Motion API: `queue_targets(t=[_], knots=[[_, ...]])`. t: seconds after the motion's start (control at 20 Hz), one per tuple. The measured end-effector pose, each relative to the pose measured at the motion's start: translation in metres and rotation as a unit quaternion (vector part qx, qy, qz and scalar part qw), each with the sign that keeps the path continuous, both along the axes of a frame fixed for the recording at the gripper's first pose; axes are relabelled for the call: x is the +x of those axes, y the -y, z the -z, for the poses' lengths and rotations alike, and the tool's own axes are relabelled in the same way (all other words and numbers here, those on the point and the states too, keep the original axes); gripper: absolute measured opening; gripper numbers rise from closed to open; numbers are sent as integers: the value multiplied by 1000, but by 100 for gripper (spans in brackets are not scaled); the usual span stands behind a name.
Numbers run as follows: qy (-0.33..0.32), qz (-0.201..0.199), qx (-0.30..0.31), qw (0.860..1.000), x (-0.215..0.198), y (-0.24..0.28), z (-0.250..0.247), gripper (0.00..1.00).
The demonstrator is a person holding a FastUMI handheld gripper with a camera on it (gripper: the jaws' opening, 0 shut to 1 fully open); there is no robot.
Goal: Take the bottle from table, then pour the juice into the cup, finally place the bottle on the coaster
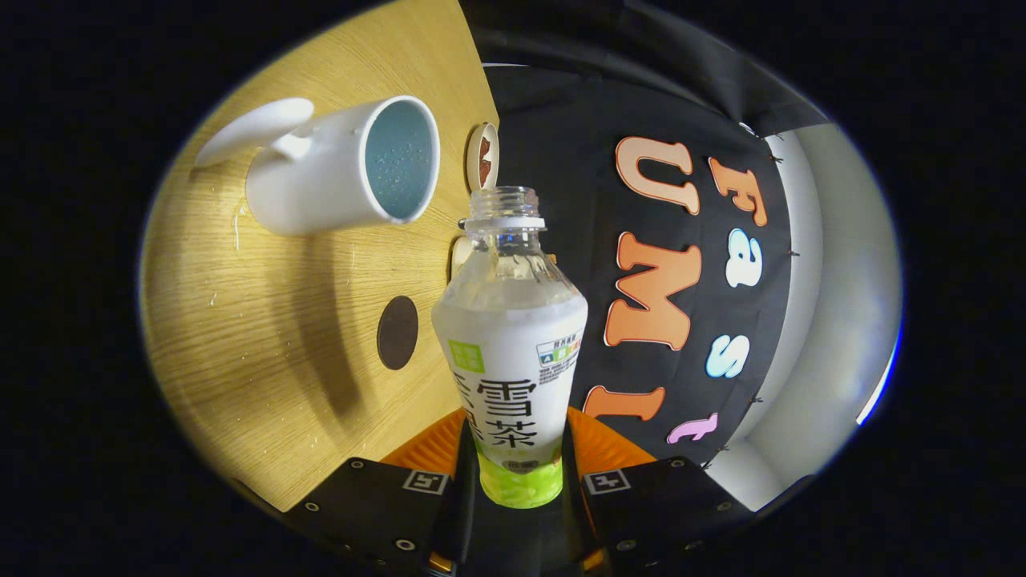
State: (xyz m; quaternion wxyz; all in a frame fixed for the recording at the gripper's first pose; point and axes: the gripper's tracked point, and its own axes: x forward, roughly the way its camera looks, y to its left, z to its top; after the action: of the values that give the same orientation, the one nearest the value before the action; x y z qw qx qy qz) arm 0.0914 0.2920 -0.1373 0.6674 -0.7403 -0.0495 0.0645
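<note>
- The gripper (519, 481) pinches the open bottle (511, 353) low down, one of its fingers on each side.
- A dark round coaster (397, 332) lies on the wooden counter (264, 336) beside the bottle.
- Farther on stands the white cup (345, 168), blue inside, near the counter's far edge.

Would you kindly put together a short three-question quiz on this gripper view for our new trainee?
1. True or false: the bottle has its cap on.
2. What grips the bottle? A) a bare hand B) the hand-held gripper C) nothing.
3. Fill in: the dark round coaster lies on the wooden ____, between the bottle and the white cup.

Key
1. False: its threaded neck is open.
2. B: both fingers press the bottle's lower body.
3. table.
</note>
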Motion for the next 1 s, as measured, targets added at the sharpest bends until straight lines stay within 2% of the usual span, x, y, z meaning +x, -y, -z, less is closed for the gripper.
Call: queue_targets(t=[1.0], knots=[[12, -8, -23, 1000, -4, -6, -13, 47]])
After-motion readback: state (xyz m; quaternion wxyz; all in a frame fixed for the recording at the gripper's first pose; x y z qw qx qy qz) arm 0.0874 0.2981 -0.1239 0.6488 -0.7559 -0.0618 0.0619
